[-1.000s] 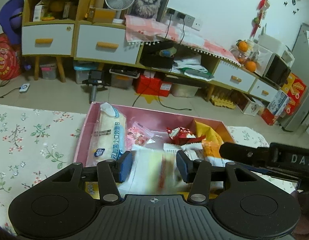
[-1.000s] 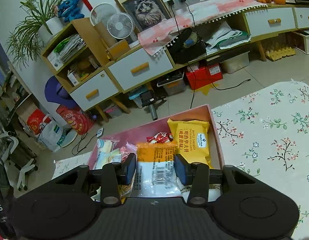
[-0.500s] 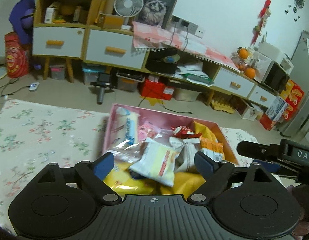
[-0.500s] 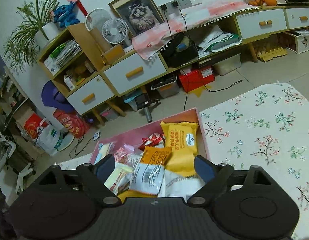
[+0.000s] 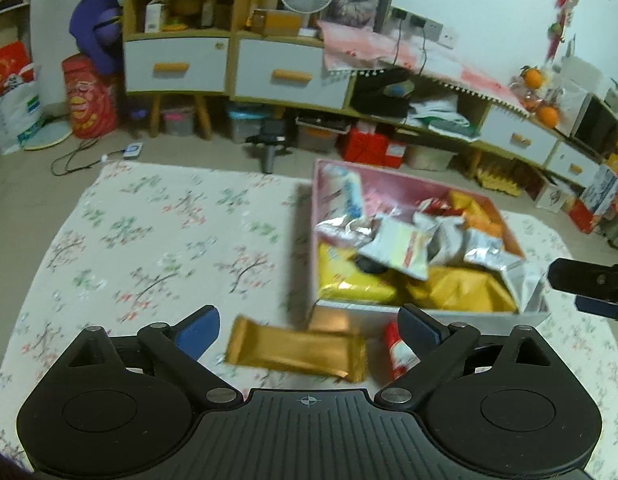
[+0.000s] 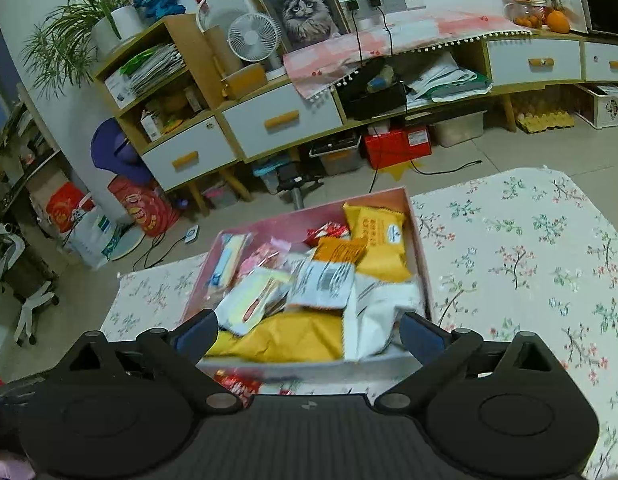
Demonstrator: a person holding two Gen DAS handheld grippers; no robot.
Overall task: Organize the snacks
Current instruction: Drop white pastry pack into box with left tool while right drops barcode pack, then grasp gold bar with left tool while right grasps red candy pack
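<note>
Left wrist view: the left gripper (image 5: 308, 326) has its jaws opening wide, nothing pressed between the pads. Below them on the flowered cloth (image 5: 149, 240), just in front of the pink box (image 5: 393, 184), lies a blurred gold wrapper (image 5: 297, 350). A red and white packet (image 5: 399, 354) beside it is partly hidden behind the right finger. The box is heaped with snack packets (image 5: 405, 248), their print too smeared to read. At the right edge of this view only the dark tip of the other tool shows, cut off.

Right wrist view: the right gripper (image 6: 309, 330) also has its jaws opening, empty, above the box's near wall (image 6: 309, 370). A red wrapper (image 6: 233, 386) in front of the box is mostly hidden by the tool body.
</note>
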